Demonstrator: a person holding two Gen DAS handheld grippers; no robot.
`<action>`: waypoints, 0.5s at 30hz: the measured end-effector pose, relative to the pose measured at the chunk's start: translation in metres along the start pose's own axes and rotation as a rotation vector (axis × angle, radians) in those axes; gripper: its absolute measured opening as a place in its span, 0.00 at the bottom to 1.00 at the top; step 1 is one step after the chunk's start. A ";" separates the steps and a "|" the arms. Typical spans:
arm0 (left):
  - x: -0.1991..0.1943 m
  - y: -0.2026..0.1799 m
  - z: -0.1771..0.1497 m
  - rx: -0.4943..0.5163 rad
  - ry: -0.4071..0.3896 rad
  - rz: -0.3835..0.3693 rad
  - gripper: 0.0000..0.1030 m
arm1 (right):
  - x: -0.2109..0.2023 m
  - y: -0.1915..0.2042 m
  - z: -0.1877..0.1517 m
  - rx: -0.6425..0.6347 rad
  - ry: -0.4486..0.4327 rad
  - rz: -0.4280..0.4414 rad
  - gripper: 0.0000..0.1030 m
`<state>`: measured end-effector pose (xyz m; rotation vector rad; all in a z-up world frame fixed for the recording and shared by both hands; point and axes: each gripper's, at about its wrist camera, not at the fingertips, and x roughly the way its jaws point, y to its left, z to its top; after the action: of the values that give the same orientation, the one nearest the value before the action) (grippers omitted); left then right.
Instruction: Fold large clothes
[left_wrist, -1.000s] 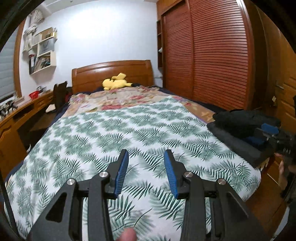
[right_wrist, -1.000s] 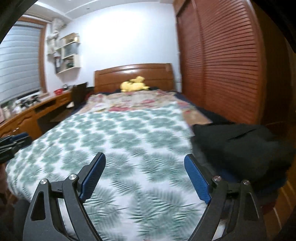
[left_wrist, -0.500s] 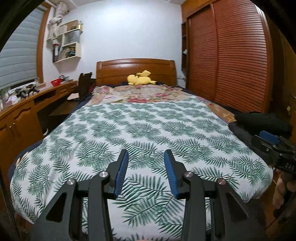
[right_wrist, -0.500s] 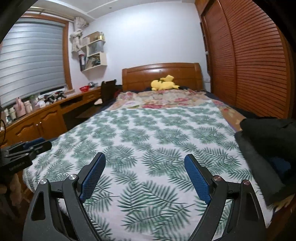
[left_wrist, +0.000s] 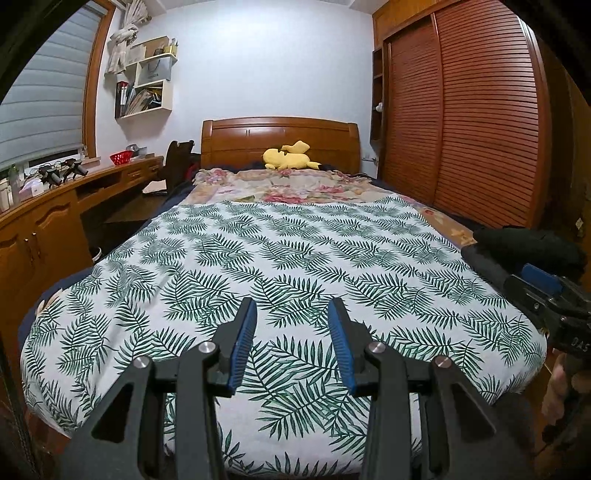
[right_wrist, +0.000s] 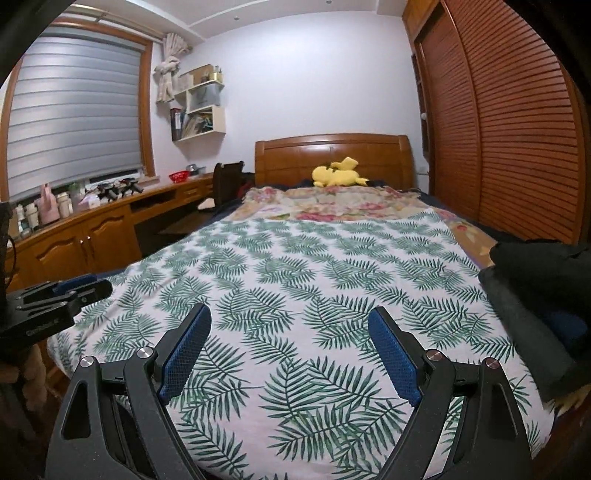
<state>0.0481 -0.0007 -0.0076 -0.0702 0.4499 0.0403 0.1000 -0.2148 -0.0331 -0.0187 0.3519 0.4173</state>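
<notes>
Left wrist view: your left gripper (left_wrist: 291, 321) stood part-open with nothing between its two blue pads, above the palm-leaf sheet (left_wrist: 280, 258). One pile of dark folded clothes (left_wrist: 517, 247) lay at the sheet's right edge, beside your right gripper (left_wrist: 546, 291). Wall shelves (left_wrist: 149, 88) held books and boxes; one red basket (left_wrist: 121, 158) sat on the desk, contents not discernible. One yellow plush (left_wrist: 288, 158) rested by the headboard.

Right wrist view: your right gripper (right_wrist: 290, 332) stood wide open and empty. Dark clothes (right_wrist: 543, 288) lay to its right, your left gripper (right_wrist: 70, 291) at far left.
</notes>
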 end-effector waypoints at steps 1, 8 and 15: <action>-0.001 0.000 0.000 0.000 -0.002 0.001 0.37 | 0.000 0.001 0.000 0.001 0.000 0.000 0.86; -0.004 -0.005 -0.001 0.012 -0.006 0.001 0.38 | -0.001 0.002 -0.001 0.005 -0.001 -0.006 0.86; -0.007 -0.006 -0.001 0.014 -0.010 -0.003 0.38 | 0.000 0.002 -0.001 0.009 -0.003 -0.006 0.86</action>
<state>0.0417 -0.0068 -0.0052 -0.0573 0.4397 0.0347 0.0987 -0.2128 -0.0341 -0.0106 0.3508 0.4094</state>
